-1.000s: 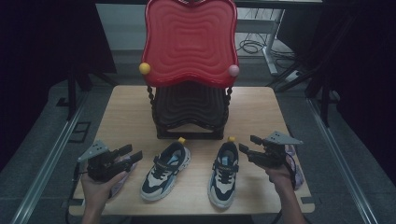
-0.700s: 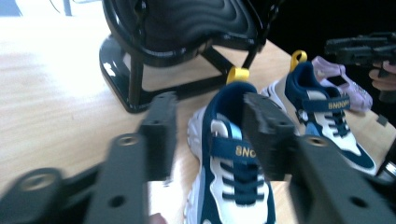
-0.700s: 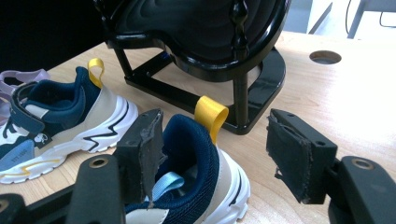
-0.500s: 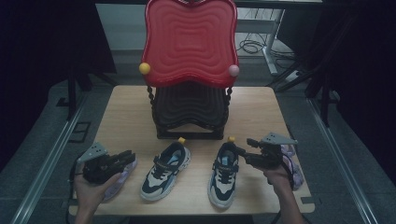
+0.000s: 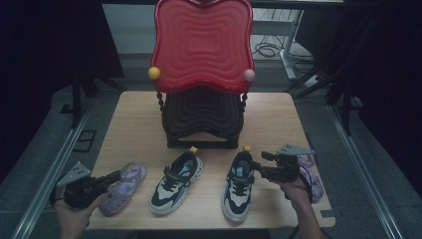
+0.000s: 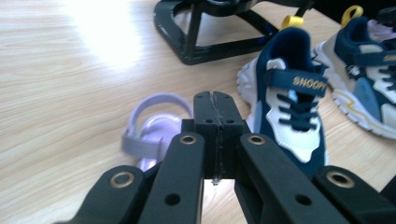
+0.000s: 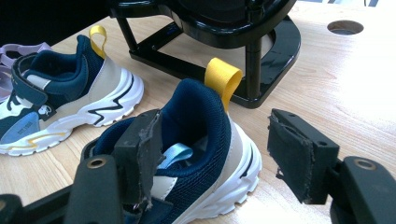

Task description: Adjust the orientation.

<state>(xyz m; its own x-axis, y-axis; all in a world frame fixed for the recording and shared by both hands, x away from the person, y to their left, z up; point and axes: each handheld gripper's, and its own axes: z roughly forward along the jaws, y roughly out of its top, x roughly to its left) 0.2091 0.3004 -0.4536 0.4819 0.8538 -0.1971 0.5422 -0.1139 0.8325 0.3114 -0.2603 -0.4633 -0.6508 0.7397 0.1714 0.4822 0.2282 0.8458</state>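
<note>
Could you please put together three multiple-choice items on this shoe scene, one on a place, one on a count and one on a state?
1. Where does the lilac sandal near the left gripper lie?
A. On the table's left side, beside the left sneaker
B. On the chair seat
C. Between the two sneakers

2. How many navy and white sneakers stand on the table?
A. One
B. Two
C. Four

3. How do the right gripper's jaws stand?
A. Shut with nothing between them
B. Clamped on a sandal strap
C. Open, either side of the right sneaker's heel

Answers:
1. A: the high view shows the sandal left of both sneakers, in front of the red chair.
2. B: a pair stands side by side, each with a yellow heel loop.
3. C: the right gripper view shows a wide gap, with no pad touching the heel.
</note>
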